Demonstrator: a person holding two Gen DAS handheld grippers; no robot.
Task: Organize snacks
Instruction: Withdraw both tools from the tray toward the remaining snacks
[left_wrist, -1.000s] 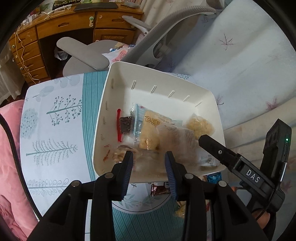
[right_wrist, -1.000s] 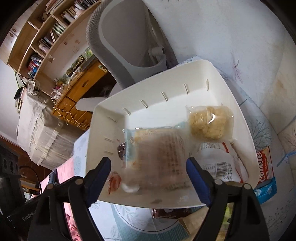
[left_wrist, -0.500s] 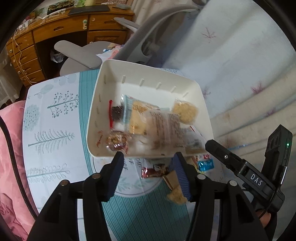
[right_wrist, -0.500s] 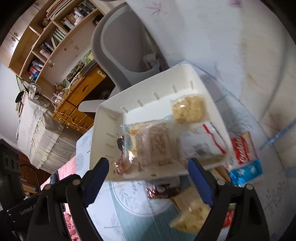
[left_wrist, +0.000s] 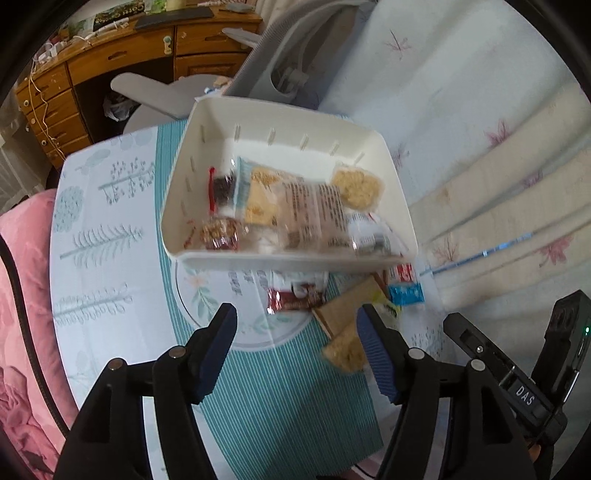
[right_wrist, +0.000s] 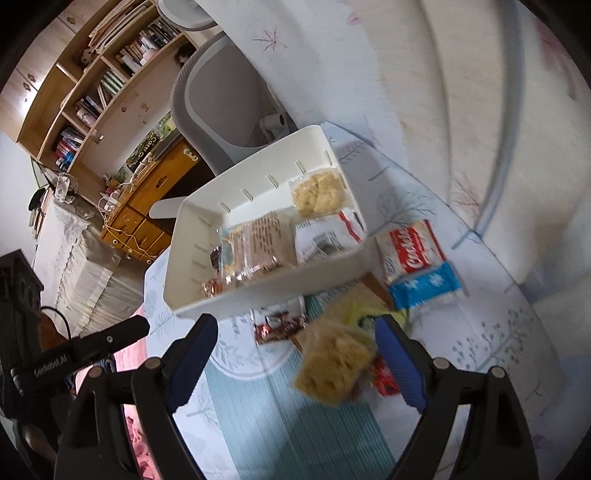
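Note:
A white bin sits on the table and holds several wrapped snacks, among them a clear pack of biscuits and a yellow crispy cake. In front of the bin lie a dark red wrapper, a yellow crispy snack, a red Cookies pack and a blue pack. My left gripper is open and empty above the loose snacks. My right gripper is open and empty, with the yellow crispy snack between its fingers' line of sight.
The table wears a teal and white tree-print cloth. A grey office chair and a wooden desk stand behind the bin. A bed with pale leaf-print sheets runs along the right. Pink bedding lies at the left.
Both grippers have pulled back and up from the bin. The left gripper has opened wider. The loose snacks in front of the bin have come into view.

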